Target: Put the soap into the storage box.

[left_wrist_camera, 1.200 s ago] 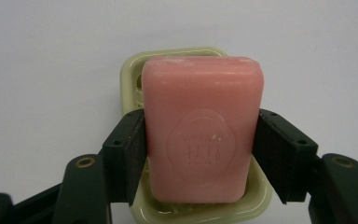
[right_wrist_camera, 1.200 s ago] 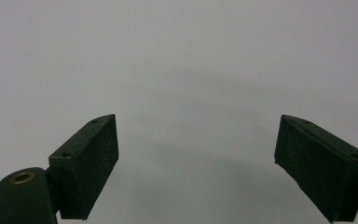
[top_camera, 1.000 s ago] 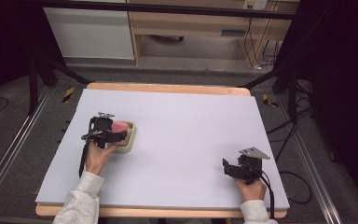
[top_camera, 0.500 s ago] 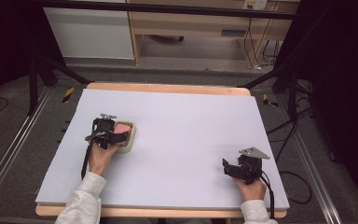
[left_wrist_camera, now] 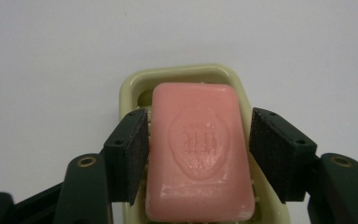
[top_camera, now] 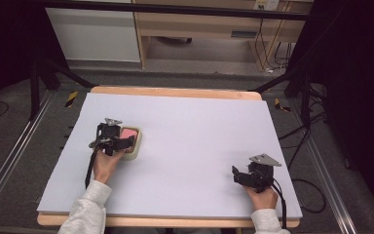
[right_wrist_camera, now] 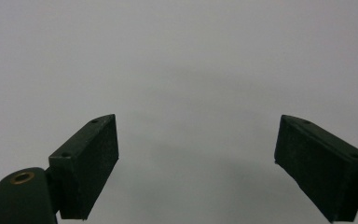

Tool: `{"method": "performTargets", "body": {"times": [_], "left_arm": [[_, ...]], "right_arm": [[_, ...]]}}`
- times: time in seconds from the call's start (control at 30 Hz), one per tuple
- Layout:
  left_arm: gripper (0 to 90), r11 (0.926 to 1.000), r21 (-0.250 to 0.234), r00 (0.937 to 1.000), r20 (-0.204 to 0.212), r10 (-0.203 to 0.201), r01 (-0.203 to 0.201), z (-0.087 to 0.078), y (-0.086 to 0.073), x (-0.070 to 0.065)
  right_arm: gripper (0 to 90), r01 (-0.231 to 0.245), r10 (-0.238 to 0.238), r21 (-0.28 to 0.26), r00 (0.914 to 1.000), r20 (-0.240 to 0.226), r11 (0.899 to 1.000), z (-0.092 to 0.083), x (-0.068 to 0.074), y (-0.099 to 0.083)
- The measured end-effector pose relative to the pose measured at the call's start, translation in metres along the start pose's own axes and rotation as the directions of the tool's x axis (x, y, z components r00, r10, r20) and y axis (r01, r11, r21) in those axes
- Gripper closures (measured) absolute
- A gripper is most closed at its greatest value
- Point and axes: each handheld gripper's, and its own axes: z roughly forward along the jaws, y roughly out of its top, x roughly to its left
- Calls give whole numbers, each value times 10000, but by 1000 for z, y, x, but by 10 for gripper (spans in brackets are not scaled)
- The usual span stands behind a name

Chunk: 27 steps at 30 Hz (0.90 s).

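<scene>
The left tool sits low over a pink bar of soap, one black jaw on each long side of the bar. In the left gripper view the jaw at the left presses against the soap's edge, while the jaw at the right stands just beside the other edge with a thin gap showing, so I cannot tell whether the bar is truly clamped. The soap carries an oval stamped mark with raised lettering, too soft to read. It lies in a pale yellow-green soap dish with rounded corners, whose rim shows around the far end and along both sides of the bar.

In the high view the left tool rests at the near-left part of the desk, the person's left hand gripping it from behind and a light grey sleeve reaching in from the bottom edge. The soap and dish lie just past the tool, touching the white desk surface.

The right tool stands wide, its two jaws far apart with nothing but bare white surface between them. In the high view the right tool rests near the desk's front right corner, well apart from the soap dish, held by the right hand; a grey three-cornered plate tops it.

Beyond the desk are wooden furniture and dark stand legs on a grey floor.
</scene>
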Motion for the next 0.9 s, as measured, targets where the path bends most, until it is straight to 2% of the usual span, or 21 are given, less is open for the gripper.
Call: {"method": "performTargets", "body": {"times": [0.13,0.33,0.5,0.57,0.6,0.7,0.9], "left_arm": [[353,9994,-336,9998,211,63,-55,-12,2,-2],[311,9976,-568,9979,498,414,-386,-24,2,-9],[278,9949,-810,9967,497,642,-600,-38,-7,-20],[264,9946,-707,9957,491,790,-755,-42,-11,-22],[263,9949,-748,9957,581,722,-678,-43,-13,-23],[251,9953,-756,9946,800,659,-599,-47,-19,-22],[227,9930,-1024,9941,845,675,-587,-59,-37,-14]], "right_arm": [[137,-58,58,-33,10000,-10,10000,0,-1,0],[135,-101,101,-58,9999,30,9999,0,-2,0],[135,-153,154,-51,9999,61,9999,0,-2,0],[132,-176,177,-79,9998,98,9998,0,-4,0],[130,-208,209,-88,9997,124,9997,0,-4,0],[130,-263,265,-83,9995,157,9996,0,-5,0],[129,-329,331,-69,9992,228,9994,0,-8,-1]]}}
